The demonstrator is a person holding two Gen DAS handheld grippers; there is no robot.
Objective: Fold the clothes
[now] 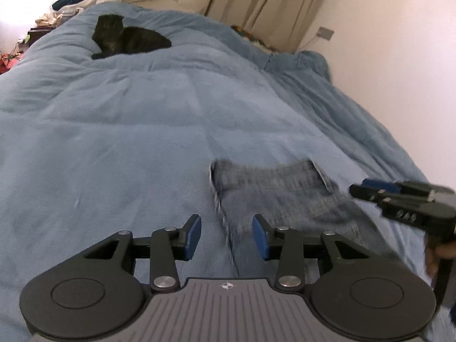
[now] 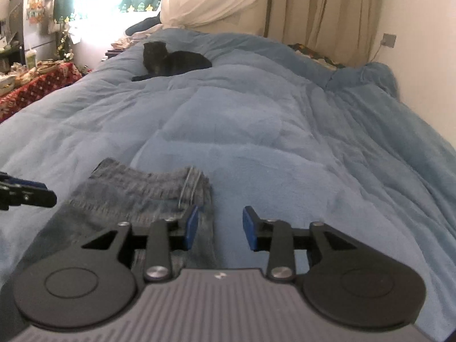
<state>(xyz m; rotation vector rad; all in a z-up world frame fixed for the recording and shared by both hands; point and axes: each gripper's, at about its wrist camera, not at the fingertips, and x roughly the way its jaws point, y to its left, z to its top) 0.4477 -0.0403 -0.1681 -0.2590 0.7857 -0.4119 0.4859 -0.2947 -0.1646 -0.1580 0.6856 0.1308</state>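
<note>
A pair of blue jeans (image 1: 273, 191) lies flat on the blue bedcover, its far end squared off. My left gripper (image 1: 226, 235) is open and empty, hovering over the jeans' left edge. In the right wrist view the jeans (image 2: 136, 191) lie at the lower left, and my right gripper (image 2: 219, 226) is open and empty over their right edge. The right gripper also shows at the right of the left wrist view (image 1: 404, 199). The left gripper's tip shows at the left edge of the right wrist view (image 2: 25, 193).
A dark cat (image 1: 128, 38) lies on the far part of the blue bedcover (image 1: 128, 131); it also shows in the right wrist view (image 2: 173, 62). Beige curtains (image 2: 322, 8) and a white wall stand to the right. A cluttered table with a red cloth (image 2: 37, 85) stands left of the bed.
</note>
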